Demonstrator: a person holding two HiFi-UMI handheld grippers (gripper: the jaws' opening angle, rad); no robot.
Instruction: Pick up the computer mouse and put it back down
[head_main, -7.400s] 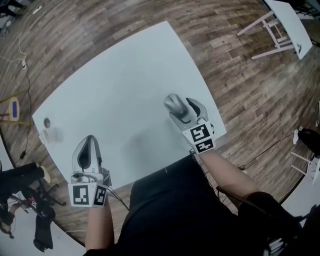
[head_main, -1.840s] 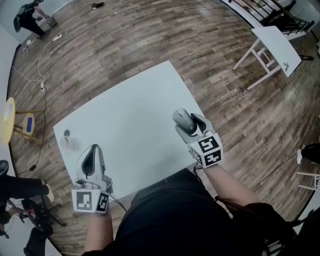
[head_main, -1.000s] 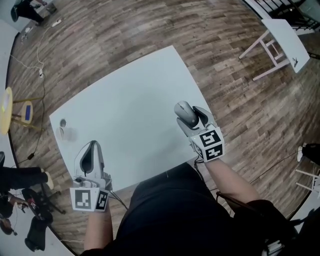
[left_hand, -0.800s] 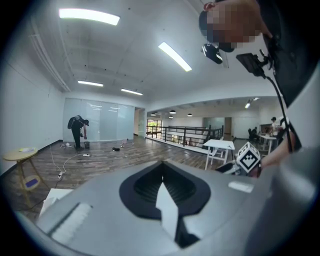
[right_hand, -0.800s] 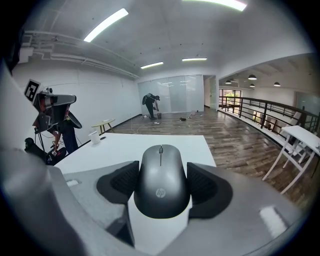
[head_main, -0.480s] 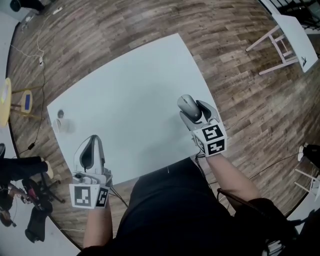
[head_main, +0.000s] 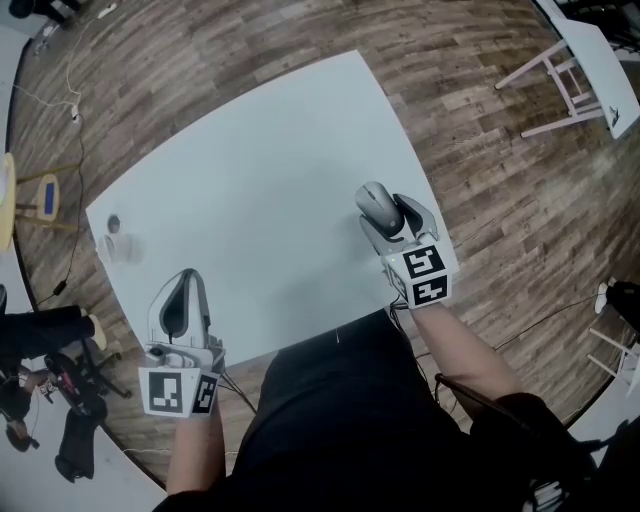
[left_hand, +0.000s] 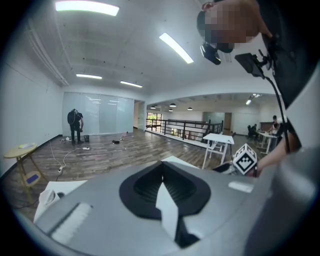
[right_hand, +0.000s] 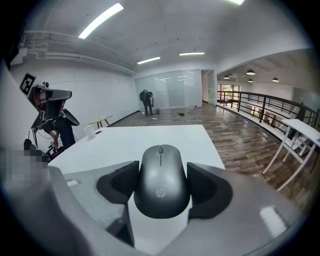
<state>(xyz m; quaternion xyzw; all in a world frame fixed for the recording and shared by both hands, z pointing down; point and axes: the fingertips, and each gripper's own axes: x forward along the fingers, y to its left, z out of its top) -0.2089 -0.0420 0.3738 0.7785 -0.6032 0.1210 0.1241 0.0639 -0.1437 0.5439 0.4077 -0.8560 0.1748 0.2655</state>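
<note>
A grey computer mouse (head_main: 378, 204) (right_hand: 161, 180) sits between the dark pads of my right gripper (head_main: 388, 215) (right_hand: 161, 189), near the right edge of the white table (head_main: 240, 170). The pads press on both of its sides, so the gripper is shut on it. Whether the mouse rests on the tabletop or hangs just above it I cannot tell. My left gripper (head_main: 182, 283) (left_hand: 162, 182) hovers at the table's near left edge. Its pads meet with nothing between them.
A white cup (head_main: 108, 248) (right_hand: 90, 131) stands at the table's far left corner. A small white folding table (head_main: 590, 50) (right_hand: 300, 131) stands on the wood floor to the right, a yellow stool (head_main: 5, 195) to the left. A person (right_hand: 146, 101) stands far off by the glass wall.
Both grippers have sunk a little toward the table. The mouse stays in the right gripper's grip and the left gripper stays shut.
</note>
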